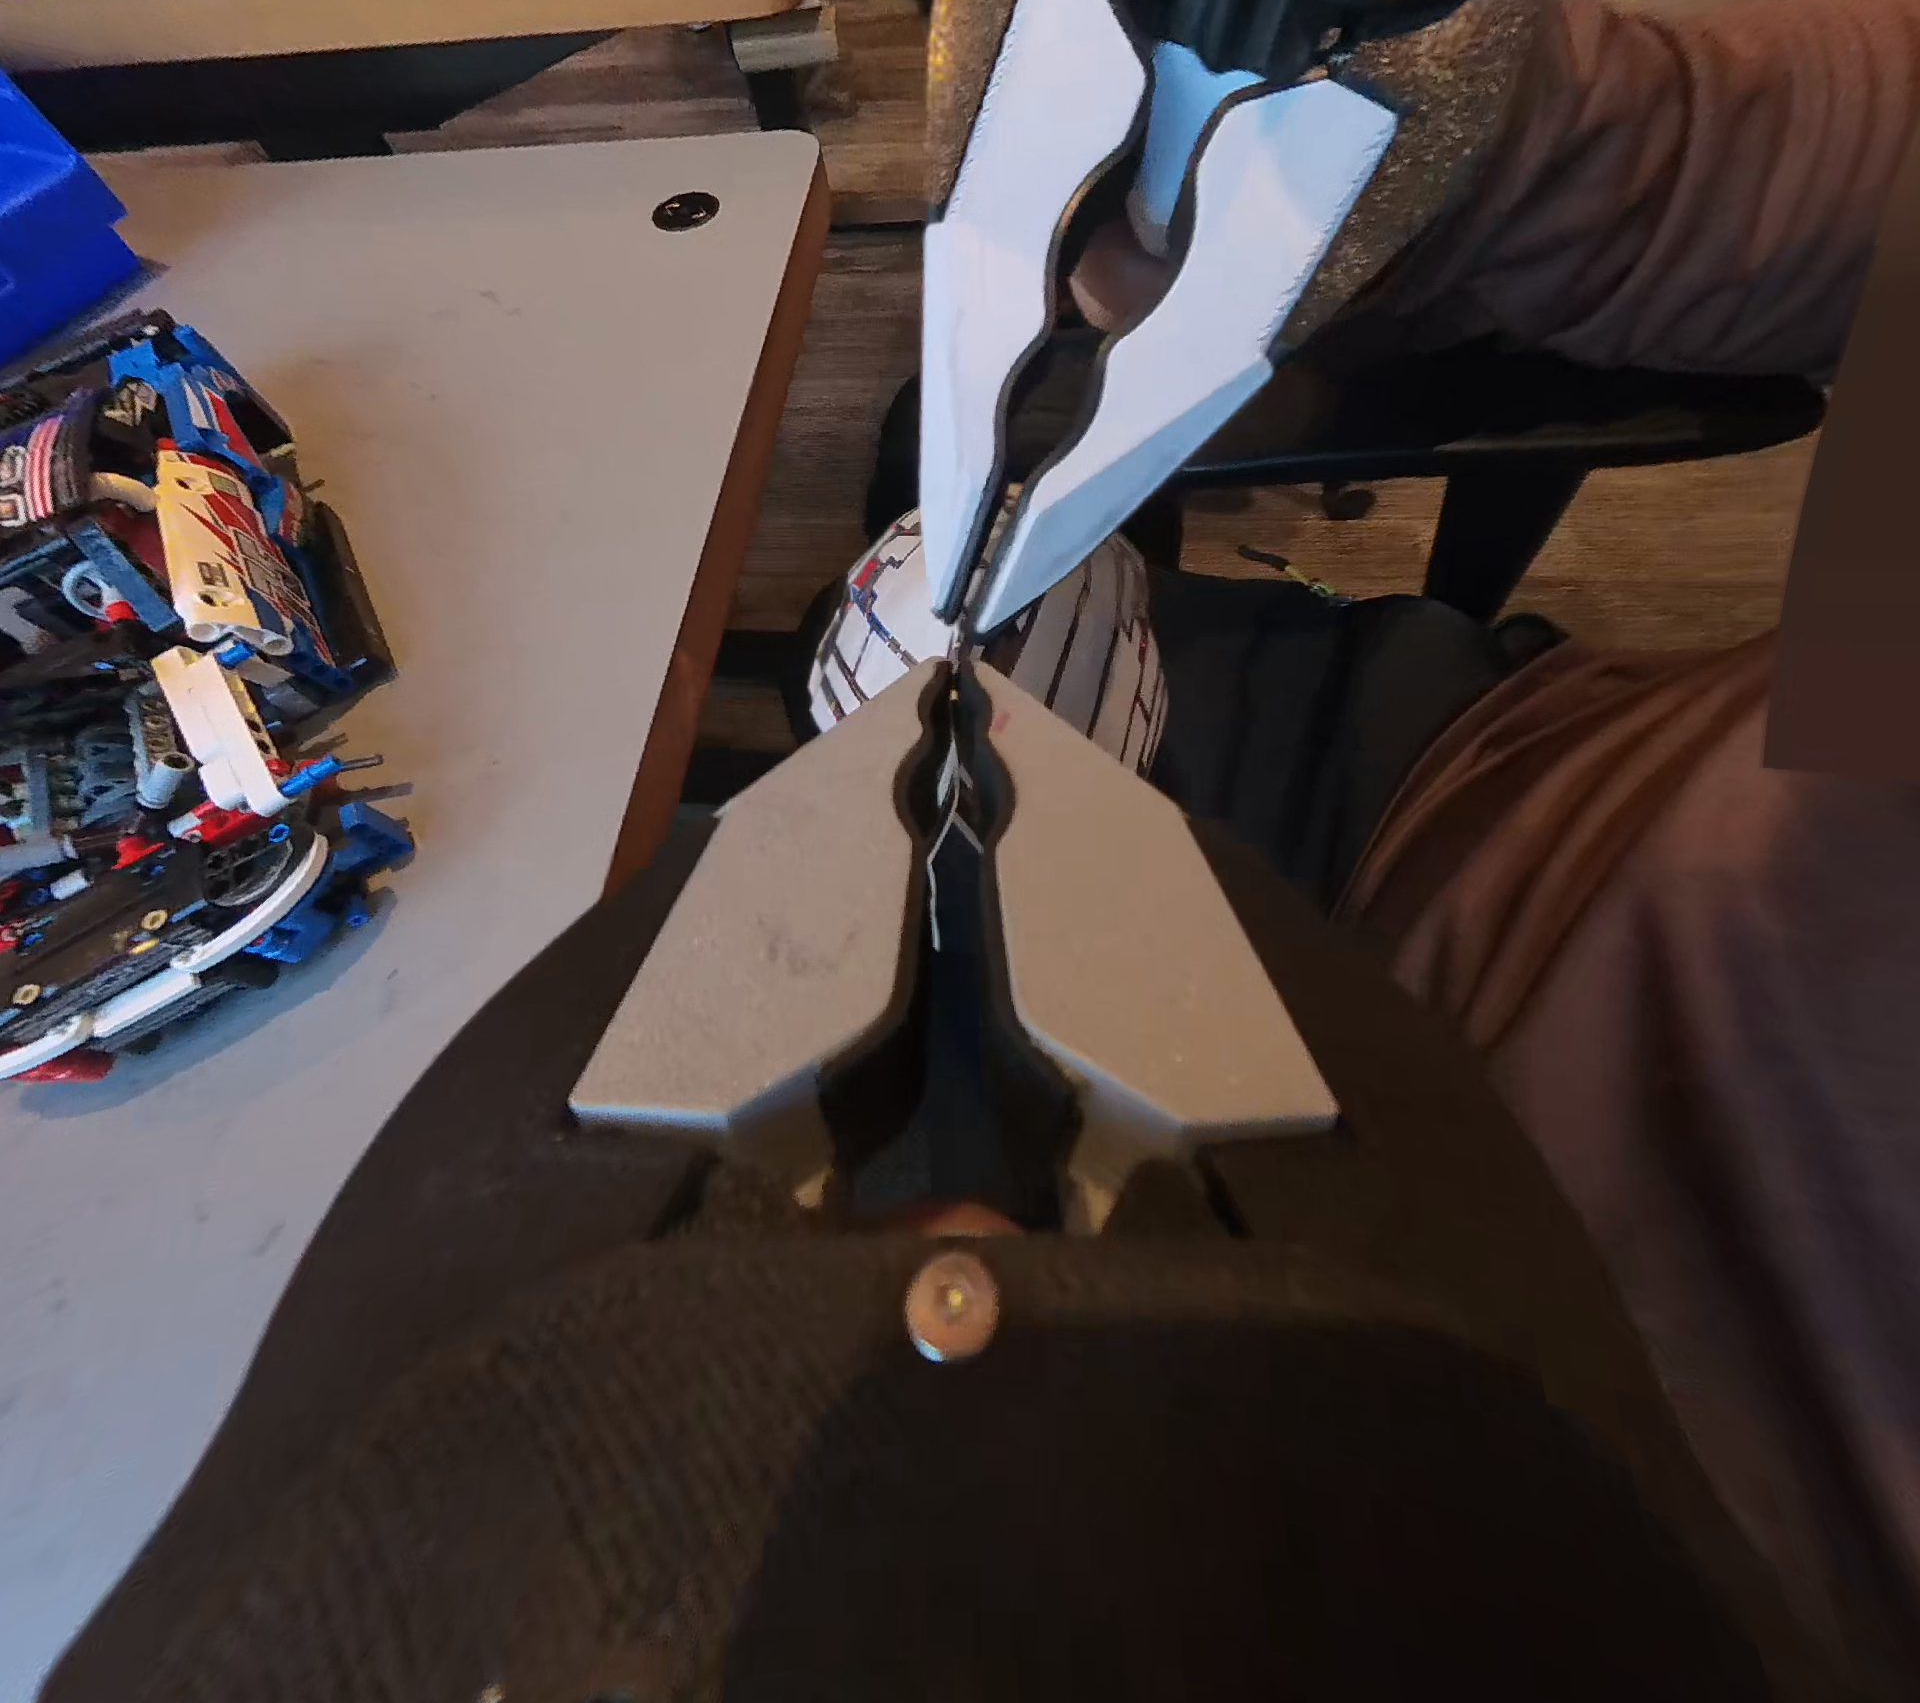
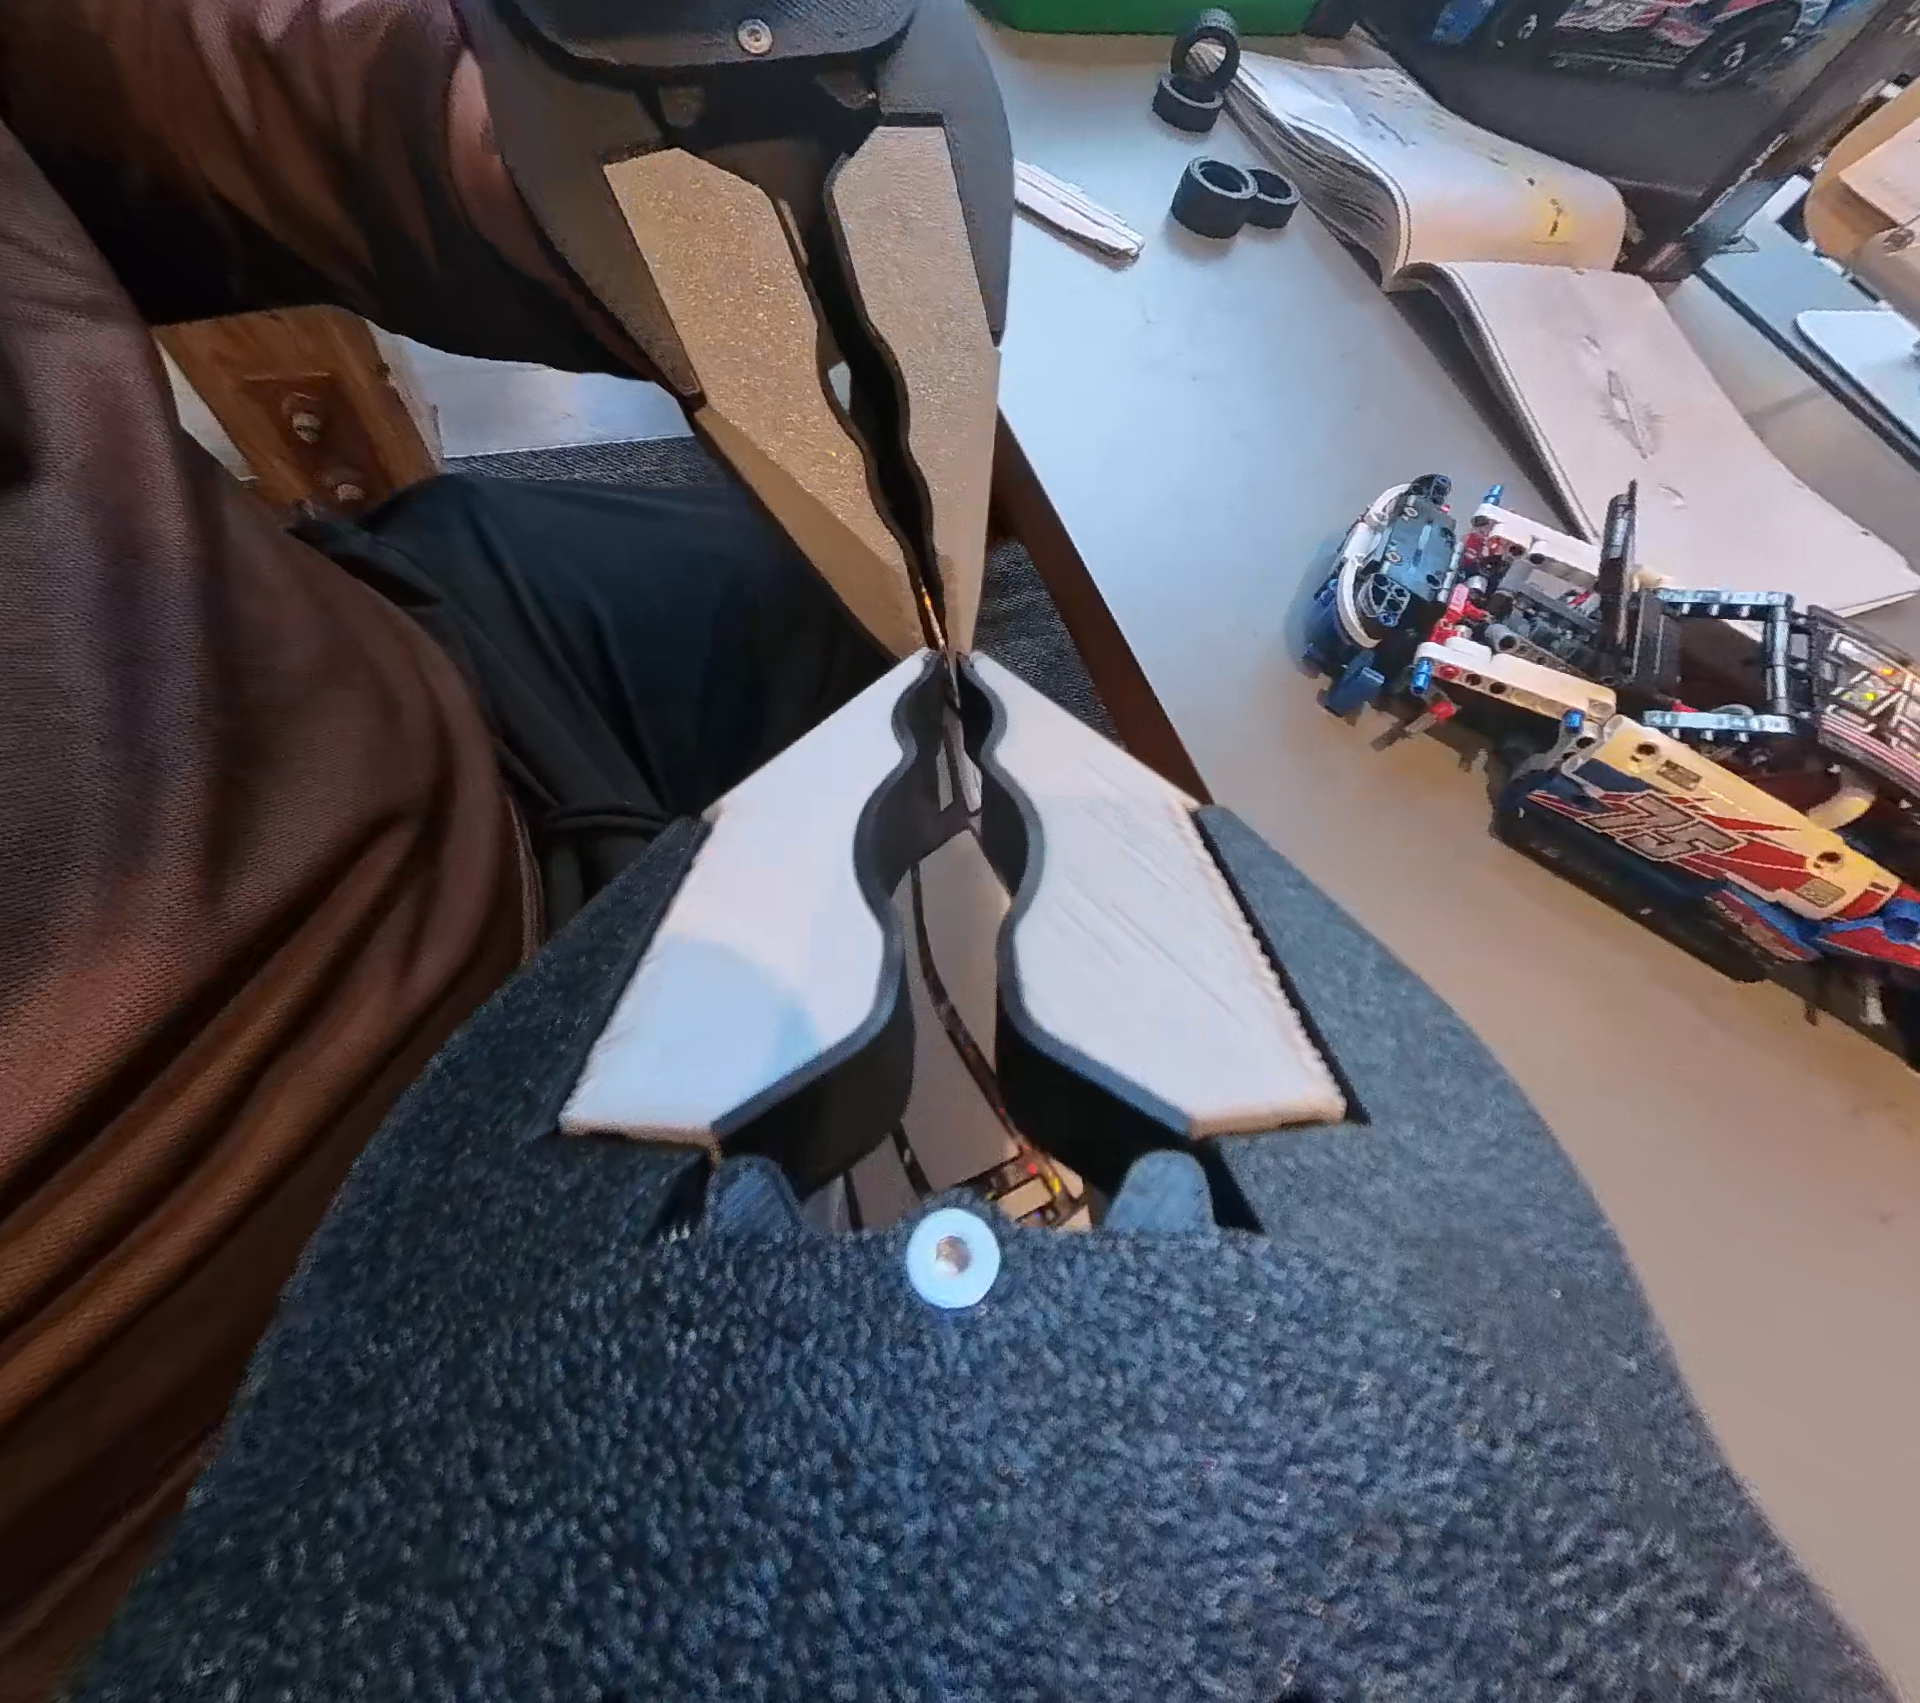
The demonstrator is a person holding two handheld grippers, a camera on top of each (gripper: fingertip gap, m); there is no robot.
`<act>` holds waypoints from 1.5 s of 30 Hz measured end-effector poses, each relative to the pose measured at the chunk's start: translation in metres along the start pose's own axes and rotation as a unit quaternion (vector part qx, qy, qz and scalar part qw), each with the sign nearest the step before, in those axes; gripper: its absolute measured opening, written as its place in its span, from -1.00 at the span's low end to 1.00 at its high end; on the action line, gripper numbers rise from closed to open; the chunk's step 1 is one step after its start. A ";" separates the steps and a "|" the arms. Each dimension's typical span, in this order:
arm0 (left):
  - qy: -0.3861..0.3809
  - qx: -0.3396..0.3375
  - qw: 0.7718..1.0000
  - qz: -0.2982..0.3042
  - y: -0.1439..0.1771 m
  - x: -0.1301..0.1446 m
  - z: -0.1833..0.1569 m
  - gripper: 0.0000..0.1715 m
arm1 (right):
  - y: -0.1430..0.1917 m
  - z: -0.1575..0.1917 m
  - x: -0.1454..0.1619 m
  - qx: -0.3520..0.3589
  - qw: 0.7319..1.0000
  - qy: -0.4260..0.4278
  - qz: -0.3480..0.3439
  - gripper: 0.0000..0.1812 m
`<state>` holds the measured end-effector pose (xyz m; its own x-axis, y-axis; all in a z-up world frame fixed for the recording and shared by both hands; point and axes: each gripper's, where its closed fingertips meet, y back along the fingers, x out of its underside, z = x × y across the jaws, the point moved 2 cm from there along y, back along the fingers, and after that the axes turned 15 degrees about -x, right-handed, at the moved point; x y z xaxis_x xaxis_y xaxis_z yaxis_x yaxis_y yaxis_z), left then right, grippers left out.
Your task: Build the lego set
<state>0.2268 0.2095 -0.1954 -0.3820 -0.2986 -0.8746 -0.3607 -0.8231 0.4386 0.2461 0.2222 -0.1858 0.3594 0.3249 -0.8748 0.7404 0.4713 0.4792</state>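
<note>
Left wrist view: the half-built lego car [image 1: 156, 718] lies on the table [image 1: 520, 406], well apart from both grippers. Left gripper [image 1: 954, 666] and right gripper [image 1: 961, 614] meet tip to tip off the table edge, each closed on something thin I cannot identify. Keep both pinches firm and aligned.

The lego car [image 1: 156, 718] runs off the left edge (its far half unseen), tongs' pinched sliver unidentifiable.
</note>
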 end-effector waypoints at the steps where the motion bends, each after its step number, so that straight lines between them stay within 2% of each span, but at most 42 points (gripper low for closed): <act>1: -0.010 -0.005 1.000 0.001 0.000 0.000 0.000 -1.00 | 0.000 0.000 0.000 -0.003 1.000 -0.002 -0.001 -0.97; 8: -0.068 -0.025 0.997 0.001 0.001 0.000 -0.005 -1.00 | -0.002 0.004 0.001 -0.033 0.999 -0.020 -0.016 -0.99; 13: -0.093 -0.030 0.995 -0.023 0.005 -0.006 -0.007 -1.00 | 0.002 0.006 -0.003 -0.087 0.992 -0.070 -0.064 -1.00; 16: -0.133 -0.053 0.988 -0.051 0.010 -0.012 -0.005 -1.00 | 0.004 0.005 -0.010 -0.144 0.971 -0.147 -0.125 -0.99; 19: -0.197 -0.096 0.973 -0.069 0.013 -0.015 -0.002 -1.00 | 0.004 0.003 -0.013 -0.202 0.934 -0.234 -0.179 -1.00; 23: -0.225 -0.141 0.960 -0.089 0.015 -0.019 0.003 -1.00 | 0.006 -0.003 -0.017 -0.234 0.894 -0.302 -0.235 -1.00; 27: -0.180 -0.140 0.969 -0.090 0.013 -0.019 0.008 -0.99 | 0.005 -0.009 -0.016 -0.252 0.859 -0.350 -0.275 -1.00; 29: -0.142 -0.145 0.975 -0.086 0.012 -0.019 0.013 -0.87 | 0.005 -0.013 -0.014 -0.248 0.849 -0.365 -0.289 -1.00; 32: -0.099 -0.167 0.978 -0.079 0.012 -0.019 0.023 -0.76 | 0.009 -0.022 -0.010 -0.221 0.852 -0.369 -0.299 -1.00; 34: -0.056 -0.166 0.982 -0.068 0.012 -0.018 0.027 -0.76 | 0.012 -0.025 -0.009 -0.205 0.856 -0.366 -0.303 -1.00; 41: 0.075 -0.091 0.992 -0.050 0.013 -0.017 0.025 -0.75 | 0.014 -0.031 -0.007 -0.160 0.874 -0.348 -0.299 -1.00; 45: 0.102 -0.079 0.991 -0.048 0.016 -0.018 0.026 -0.76 | 0.016 -0.034 -0.007 -0.140 0.878 -0.343 -0.303 -1.00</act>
<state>0.2057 0.2140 -0.1671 -0.1670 -0.2936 -0.9412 -0.2441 -0.9126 0.3280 0.2360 0.2553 -0.1693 0.2758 -0.5805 -0.7662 0.7793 0.6016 -0.1753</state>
